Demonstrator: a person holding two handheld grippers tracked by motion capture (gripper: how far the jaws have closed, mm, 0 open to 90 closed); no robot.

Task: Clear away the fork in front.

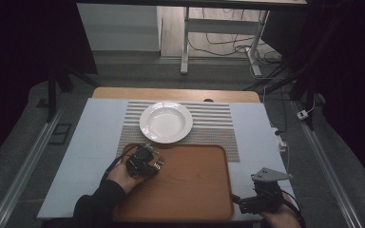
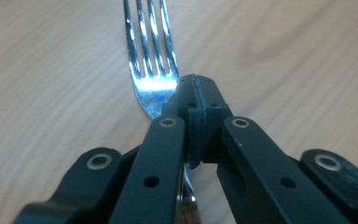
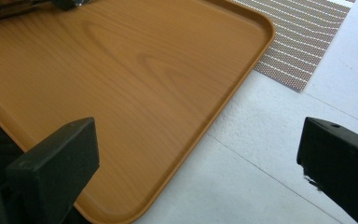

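My left gripper (image 2: 196, 93) is shut on the neck of a silver fork (image 2: 151, 70), just behind the tines, which point away over the wooden tray (image 2: 284, 56). The fork's handle runs back under the jaws. In the high view this gripper (image 1: 148, 160) sits low over the tray's (image 1: 195, 185) far left corner, held by a hand in a dark sleeve. My right gripper (image 3: 196, 154) stands open with nothing between its jaws, over the tray's (image 3: 144, 70) near right edge and the white table cover (image 3: 261, 177). From above it (image 1: 241, 202) lies beside the tray's near right corner.
A white deep plate (image 1: 166, 122) stands on a striped placemat (image 1: 218, 123) just beyond the tray. The placemat's corner (image 3: 303, 32) also appears in the right gripper view. Dark floor, table legs and cables lie past the table's far edge.
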